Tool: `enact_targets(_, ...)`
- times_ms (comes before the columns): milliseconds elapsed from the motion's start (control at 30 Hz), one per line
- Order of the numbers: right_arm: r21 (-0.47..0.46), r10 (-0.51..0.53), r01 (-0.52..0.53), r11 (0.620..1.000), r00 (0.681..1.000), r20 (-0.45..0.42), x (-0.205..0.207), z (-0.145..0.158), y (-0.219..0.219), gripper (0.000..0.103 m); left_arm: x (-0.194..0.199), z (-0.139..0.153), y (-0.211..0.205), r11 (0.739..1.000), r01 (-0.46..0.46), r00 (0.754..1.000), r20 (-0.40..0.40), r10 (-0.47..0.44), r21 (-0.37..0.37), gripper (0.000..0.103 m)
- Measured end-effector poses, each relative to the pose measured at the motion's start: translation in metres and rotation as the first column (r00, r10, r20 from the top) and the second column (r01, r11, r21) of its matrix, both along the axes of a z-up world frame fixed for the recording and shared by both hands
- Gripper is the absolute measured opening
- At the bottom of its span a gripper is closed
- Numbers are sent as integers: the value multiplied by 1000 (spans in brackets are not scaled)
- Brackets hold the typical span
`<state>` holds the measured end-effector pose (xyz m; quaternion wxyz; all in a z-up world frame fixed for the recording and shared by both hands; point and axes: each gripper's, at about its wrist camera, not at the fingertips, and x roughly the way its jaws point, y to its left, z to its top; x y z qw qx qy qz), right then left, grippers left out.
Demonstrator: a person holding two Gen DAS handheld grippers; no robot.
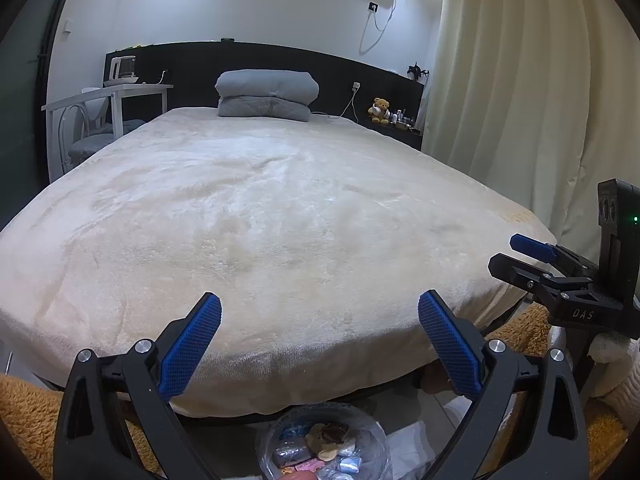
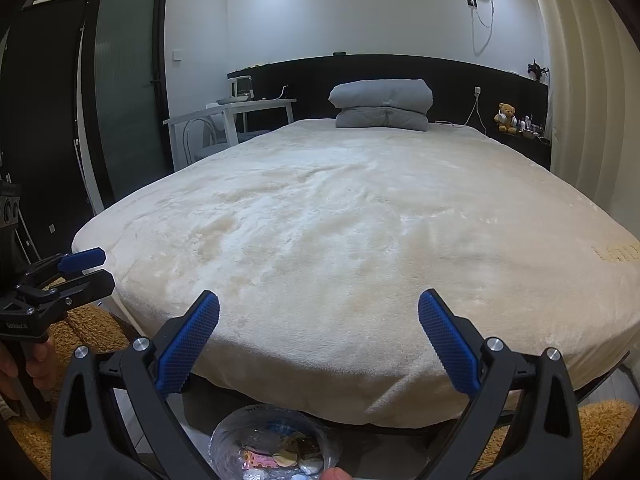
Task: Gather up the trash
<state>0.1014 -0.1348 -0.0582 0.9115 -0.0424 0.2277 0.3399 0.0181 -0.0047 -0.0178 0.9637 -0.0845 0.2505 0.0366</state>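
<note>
Ahead, bed (image 1: 280, 220) spreads beyond trash bin (image 1: 324, 444).

Trash bin (image 1: 324, 446) cut off by bottom edge, bedside shelf items (image 1: 402, 118) too small to identify

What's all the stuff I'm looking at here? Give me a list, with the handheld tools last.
Bed: one, cream plush cover, fills the middle.
Folded duvet: one, grey, at the head of the bed.
Headboard: one, black, along the wall.
Teddy bear: one, tan, on the shelf right of the bed.
Side table: one, white, left of the bed.
Curtain: one, cream, right side.
Trash bin: one, clear liner, holding wrappers, on the floor at the bed's foot.
Rug: tan, shaggy, on the floor.
Left gripper: blue pads, jaws open.
Right gripper: blue pads, jaws open.
</note>
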Motion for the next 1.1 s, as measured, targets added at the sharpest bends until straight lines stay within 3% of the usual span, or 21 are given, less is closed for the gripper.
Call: enact_targets(1100,-22,1,-1,1000,1000,3,-1,-1,3,98,0,-1,-1,1000,9,1000,2,-9,11,97)
